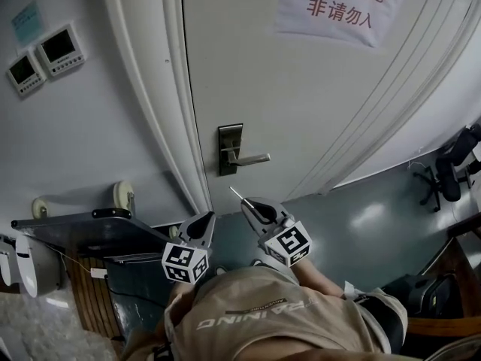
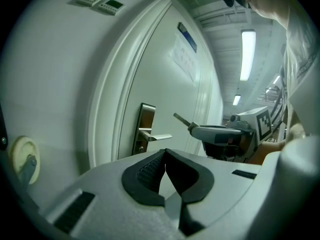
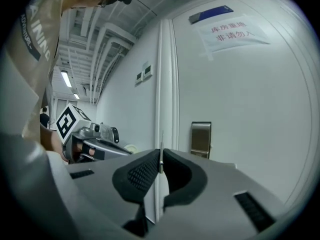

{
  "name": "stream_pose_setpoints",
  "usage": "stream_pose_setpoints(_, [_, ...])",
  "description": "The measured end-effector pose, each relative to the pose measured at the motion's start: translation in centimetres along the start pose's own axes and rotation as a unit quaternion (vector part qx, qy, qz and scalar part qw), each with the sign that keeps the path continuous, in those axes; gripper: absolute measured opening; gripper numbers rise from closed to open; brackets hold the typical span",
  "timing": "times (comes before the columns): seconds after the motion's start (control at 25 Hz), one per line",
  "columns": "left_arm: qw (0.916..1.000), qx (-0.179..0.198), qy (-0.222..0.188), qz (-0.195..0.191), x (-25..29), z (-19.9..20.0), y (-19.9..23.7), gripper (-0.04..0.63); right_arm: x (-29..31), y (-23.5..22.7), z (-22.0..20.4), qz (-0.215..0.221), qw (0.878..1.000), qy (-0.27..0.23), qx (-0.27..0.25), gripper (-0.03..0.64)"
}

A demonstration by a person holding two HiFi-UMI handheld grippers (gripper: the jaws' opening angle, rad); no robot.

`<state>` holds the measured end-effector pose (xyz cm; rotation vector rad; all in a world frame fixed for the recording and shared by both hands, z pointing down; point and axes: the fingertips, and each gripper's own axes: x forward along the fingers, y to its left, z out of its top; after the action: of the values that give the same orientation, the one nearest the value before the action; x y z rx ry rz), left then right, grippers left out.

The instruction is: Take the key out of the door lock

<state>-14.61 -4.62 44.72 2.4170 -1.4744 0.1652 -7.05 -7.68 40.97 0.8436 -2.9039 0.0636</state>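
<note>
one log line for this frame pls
right gripper: shut on key | key: out of door lock | left gripper: shut, empty

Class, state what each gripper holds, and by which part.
The right gripper pinches the key by its rear end, blade jutting forward. The left gripper holds nothing.

A white paper sign [image 1: 342, 6] with red characters hangs at 1 o'clock in the head view. At 10 o'clock a larger wall panel [image 1: 60, 50] sits beside a smaller wall panel [image 1: 25, 72], with a pale blue sticker [image 1: 28, 22] just above them. A black office chair [image 1: 455, 168] stands at 3 o'clock. A dark flat surface [image 1: 90, 232] lies at 8 o'clock.
</note>
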Motion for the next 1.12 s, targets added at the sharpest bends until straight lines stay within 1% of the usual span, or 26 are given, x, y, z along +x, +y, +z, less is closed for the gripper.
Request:
stream_pose_setpoints(0.08, [1.0,0.008,-0.004,0.002,0.7,0.9,-0.8,0.006,-1.3,-1.6,0.5,-0.016,1.0,-0.002,-0.015,0.018])
stream_pose_setpoints(0.16, [0.9996,0.022,-0.016,-0.002,1.5,2.1,-2.0,0.006,-2.6,-2.6,0.3,-0.027,0.998,0.011,-0.056,0.018])
stream_pose_setpoints(0.24, [0.9993,0.03,-0.022,0.0,2.2,2.4,-3.1,0.006,-3.6,-2.9,-0.3,-0.02,0.996,0.021,-0.08,0.018])
stream_pose_setpoints(0.28, [0.9993,0.03,-0.023,0.003,2.5,2.3,-3.7,0.006,-4.1,-2.9,-0.6,-0.015,0.997,0.022,-0.078,0.018])
stream_pose_setpoints(0.52, [0.9995,0.012,-0.019,0.023,3.7,1.0,-6.4,0.006,-6.7,-3.5,-2.4,0.01,0.999,0.024,-0.035,0.018])
stream_pose_setpoints(0.64, [0.9991,0.025,-0.02,0.029,3.7,1.3,-7.3,0.006,-6.8,-3.9,-2.8,0.02,0.999,0.023,-0.029,0.018])
stream_pose_setpoints(0.8, [0.9982,0.037,-0.022,0.042,2.7,1.7,-7.2,0.006,-5.6,-4.4,-2.4,0.013,1.0,0.0,0.009,0.018])
stream_pose_setpoints(0.88, [0.9978,0.038,-0.027,0.048,2.5,1.7,-6.9,0.006,-5.2,-4.4,-1.8,0.014,1.0,-0.009,0.01,0.018])
stream_pose_setpoints(1.0, [0.9982,0.018,-0.025,0.051,2.9,1.3,-6.3,0.006,-5.3,-4.2,-1.8,0.015,1.0,-0.009,0.006,0.018])
stream_pose_setpoints(1.12, [0.9988,0.014,-0.026,0.039,3.1,2.1,-6.5,0.006,-5.4,-4.5,-2.3,0.007,1.0,0.005,0.028,0.018])
